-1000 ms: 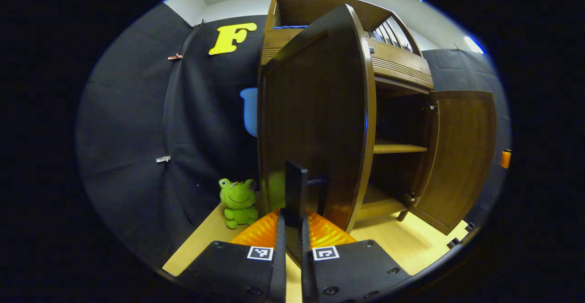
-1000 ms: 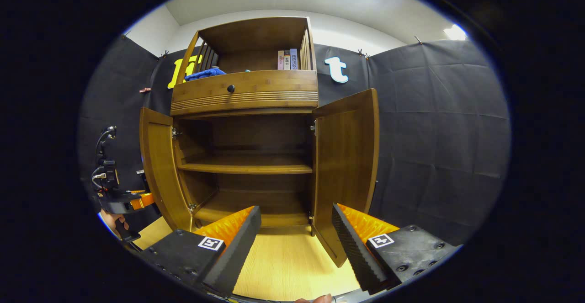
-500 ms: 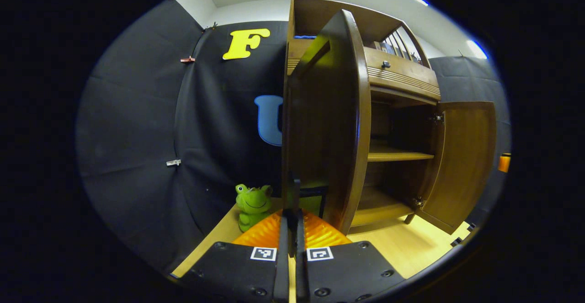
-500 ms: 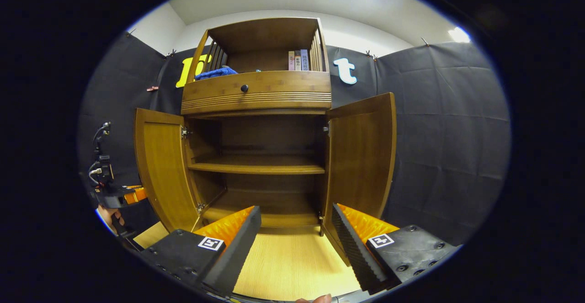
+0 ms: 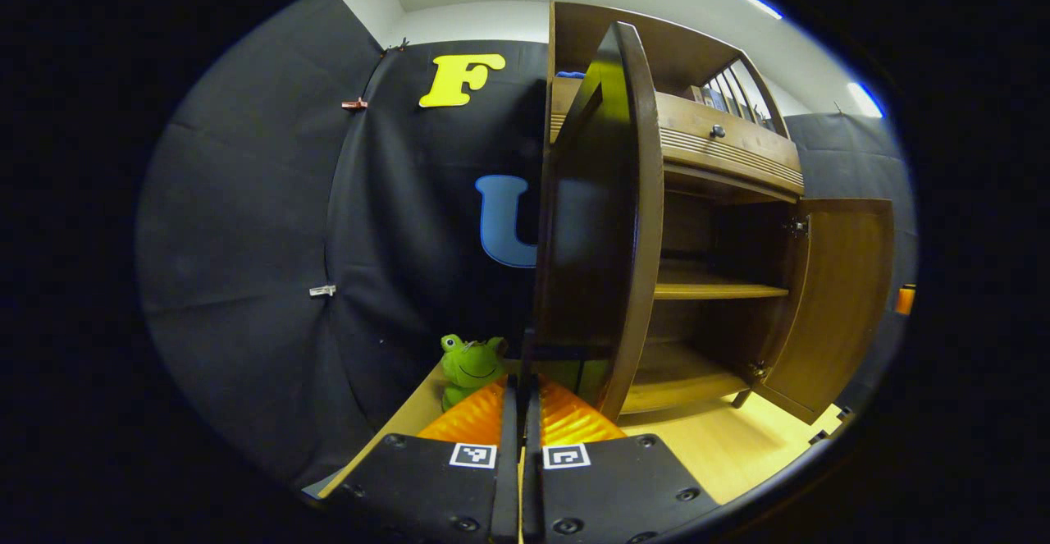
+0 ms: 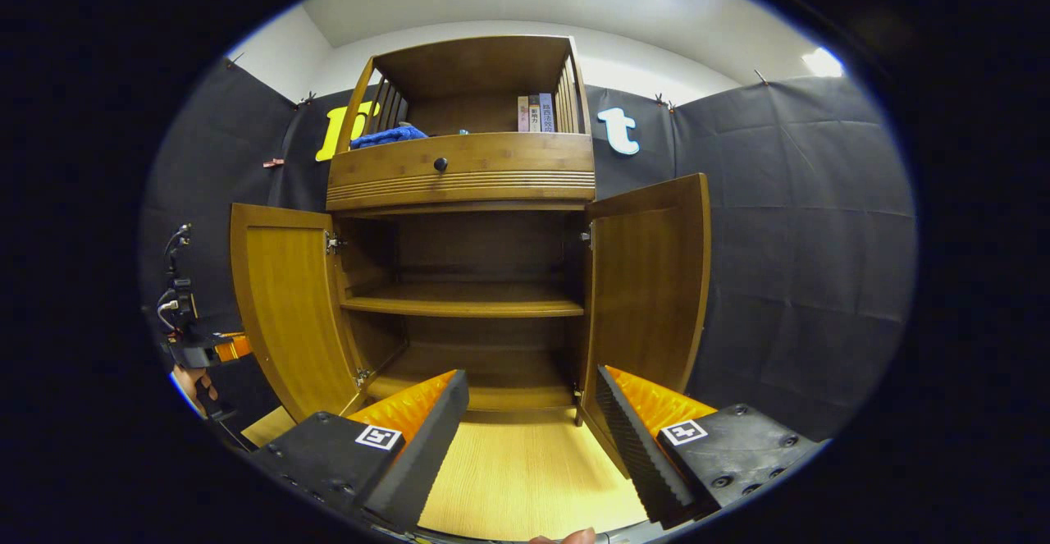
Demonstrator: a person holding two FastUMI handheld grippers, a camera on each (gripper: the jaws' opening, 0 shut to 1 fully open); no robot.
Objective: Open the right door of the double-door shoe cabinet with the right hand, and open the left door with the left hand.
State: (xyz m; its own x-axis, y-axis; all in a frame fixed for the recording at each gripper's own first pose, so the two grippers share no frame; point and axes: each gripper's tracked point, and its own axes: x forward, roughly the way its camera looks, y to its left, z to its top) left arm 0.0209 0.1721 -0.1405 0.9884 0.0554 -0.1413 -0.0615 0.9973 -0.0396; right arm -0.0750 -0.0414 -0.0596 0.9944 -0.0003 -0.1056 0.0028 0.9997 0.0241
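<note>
The wooden shoe cabinet (image 6: 459, 168) stands with both doors swung out and its inner shelf (image 6: 463, 306) showing. In the right gripper view the left door (image 6: 283, 306) is wide open and the right door (image 6: 648, 281) stands out toward me. My right gripper (image 6: 531, 388) is open, well in front of the cabinet, with nothing between its fingers. In the left gripper view the left door (image 5: 603, 216) is seen almost edge-on, and my left gripper (image 5: 519, 392) is shut on its thin dark handle (image 5: 529, 347). The left gripper (image 6: 197, 347) sits by that door's free edge.
A green frog toy (image 5: 472, 363) sits on the light wooden floor (image 6: 525, 470) left of the cabinet, close to the left door's outer side. A drawer with a dark knob (image 6: 440, 164), a blue cloth (image 6: 385, 134) and books (image 6: 533, 112) are above. Black cloth walls surround it.
The left door has swung further open with my left gripper on its handle. The right gripper has stayed open in about the same place; the right door has not swung.
</note>
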